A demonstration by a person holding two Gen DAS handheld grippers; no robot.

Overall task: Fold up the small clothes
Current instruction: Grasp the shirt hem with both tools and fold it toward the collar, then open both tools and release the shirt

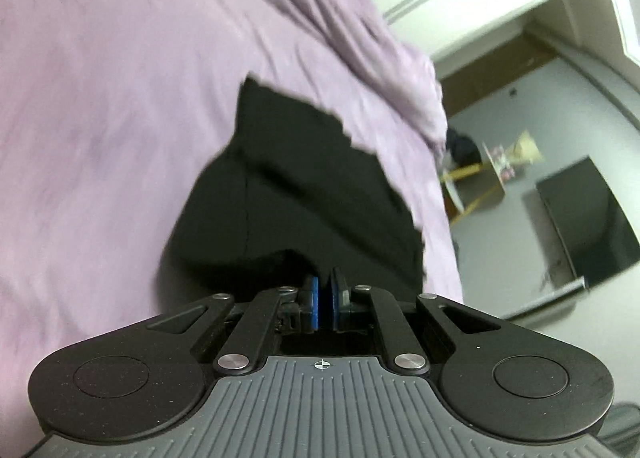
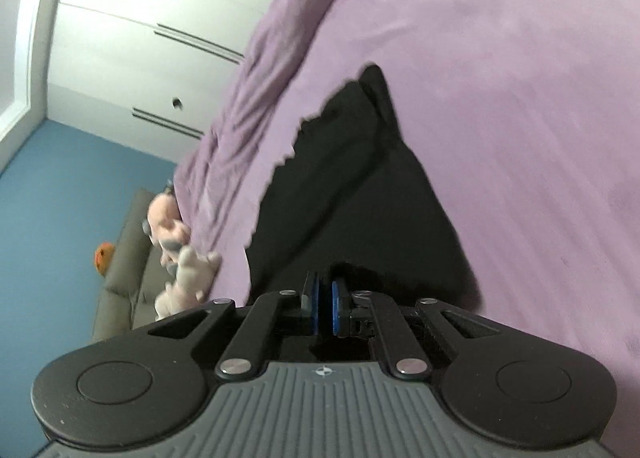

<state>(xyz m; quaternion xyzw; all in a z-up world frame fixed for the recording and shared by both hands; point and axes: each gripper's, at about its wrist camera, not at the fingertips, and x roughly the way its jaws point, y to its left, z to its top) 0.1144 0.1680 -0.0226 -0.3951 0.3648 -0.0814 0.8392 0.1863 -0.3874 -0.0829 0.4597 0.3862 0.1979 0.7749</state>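
A black garment (image 1: 288, 186) lies on the lilac bed (image 1: 100, 98), reaching toward twelve o'clock. The left gripper (image 1: 323, 290) and right gripper (image 2: 323, 292) each pinch its near hem with clenched fingers, probably to carry that edge over evenly.

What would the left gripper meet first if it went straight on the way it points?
The black garment. The left gripper appears shut on its near edge, so the cloth is already at the fingertips. Beyond it lies the purple bedsheet, which would probably come next; depth is hard to judge.
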